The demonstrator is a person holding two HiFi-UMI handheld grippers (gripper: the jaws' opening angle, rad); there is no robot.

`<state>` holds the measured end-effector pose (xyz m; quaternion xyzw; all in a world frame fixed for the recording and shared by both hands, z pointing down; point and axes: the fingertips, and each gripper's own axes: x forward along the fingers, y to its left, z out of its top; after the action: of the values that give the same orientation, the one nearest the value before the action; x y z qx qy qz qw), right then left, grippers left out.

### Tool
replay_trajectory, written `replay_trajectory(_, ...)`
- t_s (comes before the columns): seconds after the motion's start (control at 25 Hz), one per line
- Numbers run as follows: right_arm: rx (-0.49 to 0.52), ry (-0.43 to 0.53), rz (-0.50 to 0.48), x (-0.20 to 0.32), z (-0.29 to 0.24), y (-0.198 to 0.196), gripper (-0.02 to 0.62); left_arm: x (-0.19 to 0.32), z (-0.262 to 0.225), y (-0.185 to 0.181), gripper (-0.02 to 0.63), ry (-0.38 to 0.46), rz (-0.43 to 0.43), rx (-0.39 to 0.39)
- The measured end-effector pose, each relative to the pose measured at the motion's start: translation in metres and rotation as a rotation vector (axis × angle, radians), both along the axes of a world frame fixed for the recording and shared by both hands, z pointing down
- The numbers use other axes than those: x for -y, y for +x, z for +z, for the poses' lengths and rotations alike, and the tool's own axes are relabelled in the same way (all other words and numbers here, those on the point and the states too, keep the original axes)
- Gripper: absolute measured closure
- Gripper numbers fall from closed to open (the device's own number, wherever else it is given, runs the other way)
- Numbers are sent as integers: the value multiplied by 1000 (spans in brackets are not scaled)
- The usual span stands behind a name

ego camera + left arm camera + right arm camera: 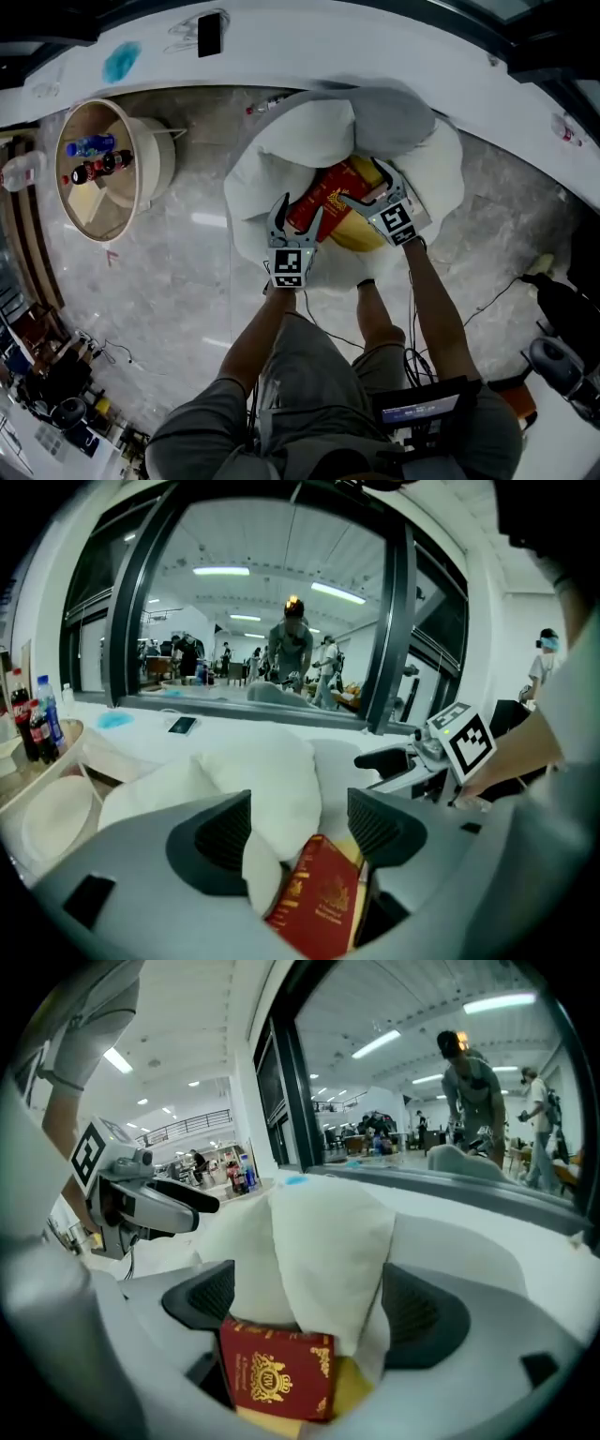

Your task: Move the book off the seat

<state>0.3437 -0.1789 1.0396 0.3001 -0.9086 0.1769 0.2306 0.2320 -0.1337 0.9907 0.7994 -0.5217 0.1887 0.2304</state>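
On the white padded seat, the left gripper hangs with fingers spread and empty over the left edge of the red hardback book. The book lies on a yellow pad in the seat's hollow below a soft white cushion, and the right gripper, fingers likewise spread, stands at its right edge. Judged step: approach, no grasp yet; next, fingers must close on the stiff, gold-stamped cover and lift it clear.
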Motion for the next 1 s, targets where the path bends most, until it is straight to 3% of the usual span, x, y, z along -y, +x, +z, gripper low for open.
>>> replay_trajectory(0.16, -34, -48, -53, -11, 59, -2, 117, -27, 52, -1, 286, -63, 3, -4)
replay_trajectory(0.28, -60, -84, -109, -16, 100, -10, 117, -45, 93, -3, 243, -116, -32, -7)
replay_trajectory(0.48, -102, -180, -169, -39, 157, -13, 117, -107, 163, -16, 185, -325, -247, -24)
replay_trajectory(0.6, -156, -219, -198, -46, 182, -14, 117, -145, 206, -19, 163, -458, -356, -84)
replay_trajectory(0.76, -231, -261, -221, -56, 205, -13, 115, -157, 246, -6, 161, -524, -283, -128)
replay_trajectory(0.84, -271, -296, -237, -62, 226, -9, 115, -151, 253, -6, 154, -533, -289, -131)
replay_trajectory(1.0, -324, -339, -308, -72, 245, -4, 100, -150, 263, -1, 139, -557, -255, -45)
